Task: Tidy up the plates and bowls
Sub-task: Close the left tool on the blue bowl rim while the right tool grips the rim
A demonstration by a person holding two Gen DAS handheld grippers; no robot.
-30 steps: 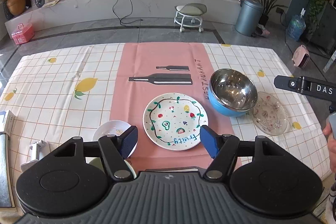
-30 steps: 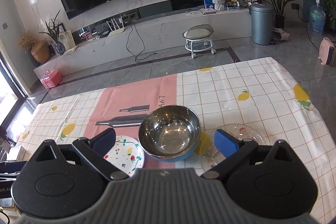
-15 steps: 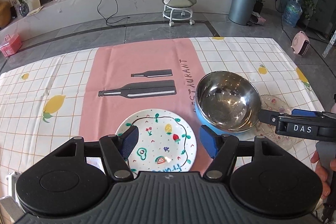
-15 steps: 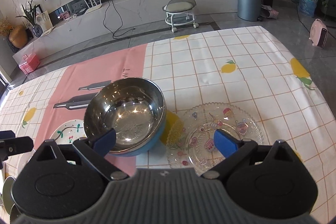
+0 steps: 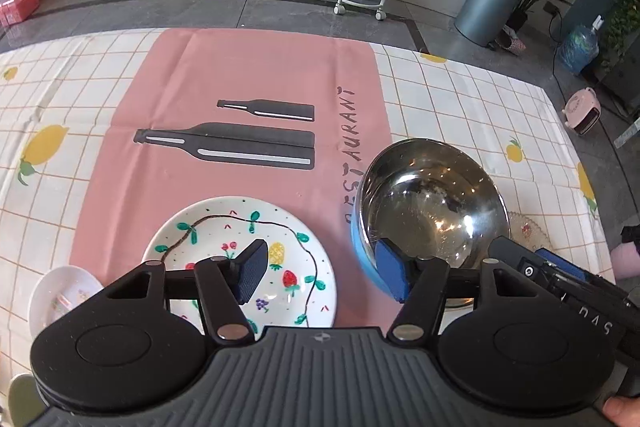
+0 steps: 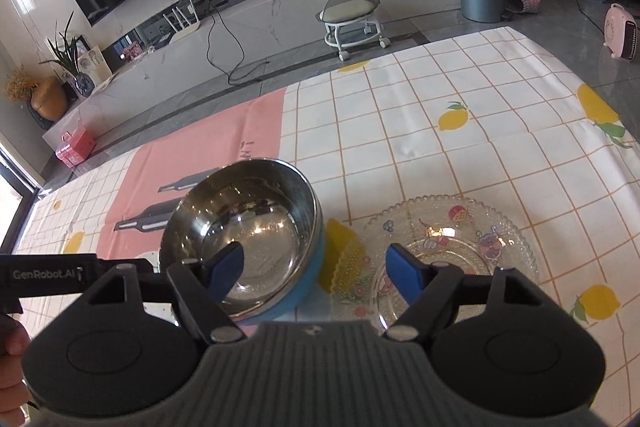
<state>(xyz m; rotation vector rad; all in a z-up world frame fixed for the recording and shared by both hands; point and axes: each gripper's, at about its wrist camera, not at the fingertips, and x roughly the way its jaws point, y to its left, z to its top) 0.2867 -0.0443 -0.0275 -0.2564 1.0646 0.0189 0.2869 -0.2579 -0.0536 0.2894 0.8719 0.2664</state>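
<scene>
Two claws crowd the steel bowl (image 6: 244, 235) on the desk (image 6: 460, 131), so they could knock together or tip it onto the glass plate (image 6: 448, 247) beside it. The right claw (image 6: 316, 273) straddles its rim; the left claw (image 5: 324, 273) hangs between it and the painted plate (image 5: 240, 259). Both have just been closing, yet stand apart, gripping nothing.
</scene>
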